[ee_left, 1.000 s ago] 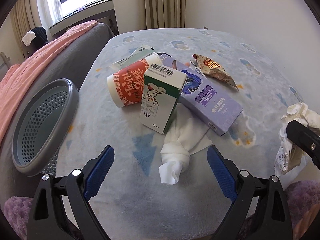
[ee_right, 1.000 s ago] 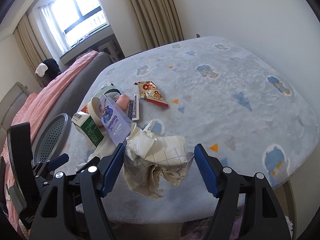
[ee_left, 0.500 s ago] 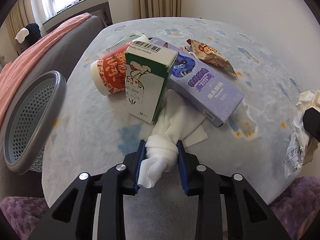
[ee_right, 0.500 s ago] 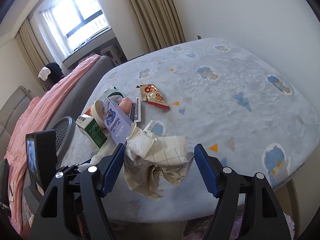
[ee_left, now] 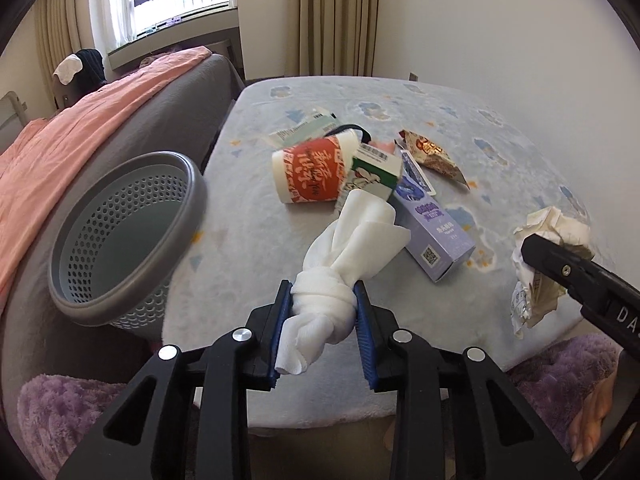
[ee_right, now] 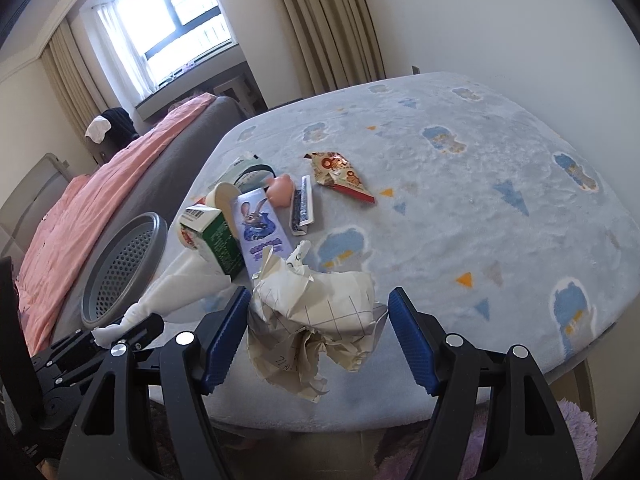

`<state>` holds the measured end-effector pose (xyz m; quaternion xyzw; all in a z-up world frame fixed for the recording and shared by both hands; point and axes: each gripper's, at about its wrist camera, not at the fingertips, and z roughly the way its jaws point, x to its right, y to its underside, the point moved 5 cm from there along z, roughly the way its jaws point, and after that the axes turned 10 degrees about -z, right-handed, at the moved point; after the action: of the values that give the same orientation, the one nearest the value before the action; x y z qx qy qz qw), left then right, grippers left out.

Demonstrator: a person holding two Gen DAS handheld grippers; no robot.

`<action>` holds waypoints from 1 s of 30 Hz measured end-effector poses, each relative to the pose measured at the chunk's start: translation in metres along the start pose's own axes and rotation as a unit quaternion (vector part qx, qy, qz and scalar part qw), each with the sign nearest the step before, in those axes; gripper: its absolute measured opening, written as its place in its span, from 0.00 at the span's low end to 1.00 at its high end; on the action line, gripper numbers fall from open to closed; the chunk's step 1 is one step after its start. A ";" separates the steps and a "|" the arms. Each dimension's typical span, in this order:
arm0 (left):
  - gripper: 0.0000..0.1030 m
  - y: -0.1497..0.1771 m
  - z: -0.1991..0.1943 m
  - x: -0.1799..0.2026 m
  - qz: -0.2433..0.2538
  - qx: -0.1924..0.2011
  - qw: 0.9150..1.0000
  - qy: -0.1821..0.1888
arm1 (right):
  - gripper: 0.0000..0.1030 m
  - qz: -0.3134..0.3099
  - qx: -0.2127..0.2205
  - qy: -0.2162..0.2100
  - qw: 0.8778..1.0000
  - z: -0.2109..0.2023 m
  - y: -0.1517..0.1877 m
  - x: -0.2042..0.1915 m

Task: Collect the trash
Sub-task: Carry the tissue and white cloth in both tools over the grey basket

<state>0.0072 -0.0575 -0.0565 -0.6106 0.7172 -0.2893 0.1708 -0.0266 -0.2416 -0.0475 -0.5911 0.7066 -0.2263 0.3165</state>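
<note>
Both left fingers (ee_left: 280,322) pinch the tissue (ee_left: 340,280) by its knot, above the bench (ee_left: 248,216) beside the bin (ee_left: 120,236). Right gripper (ee_right: 318,340) is spread around the paper wad (ee_right: 316,316), fingers not touching it.

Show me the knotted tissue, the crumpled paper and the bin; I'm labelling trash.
knotted tissue (ee_left: 324,300), left wrist view, on its knot.
crumpled paper (ee_right: 320,308), right wrist view, on its gridded face.
bin (ee_left: 196,184), left wrist view, on its grey rim.

Open worktop (ee_left: 224,236) toward the basket (ee_left: 124,240) at 10 o'clock; blocked at 12 by cup (ee_left: 316,170), carton (ee_left: 376,172) and purple box (ee_left: 432,220).
</note>
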 end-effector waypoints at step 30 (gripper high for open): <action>0.29 -0.073 -0.008 -0.248 -0.132 0.069 0.980 -0.131 | 0.67 -0.163 -0.018 -0.142 0.976 0.072 -0.060 -0.240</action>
<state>0.1076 0.1796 -0.0314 -0.7196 0.5798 -0.2751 0.2652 0.0908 -0.0144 -0.0130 -0.7302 0.5525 -0.1761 0.3613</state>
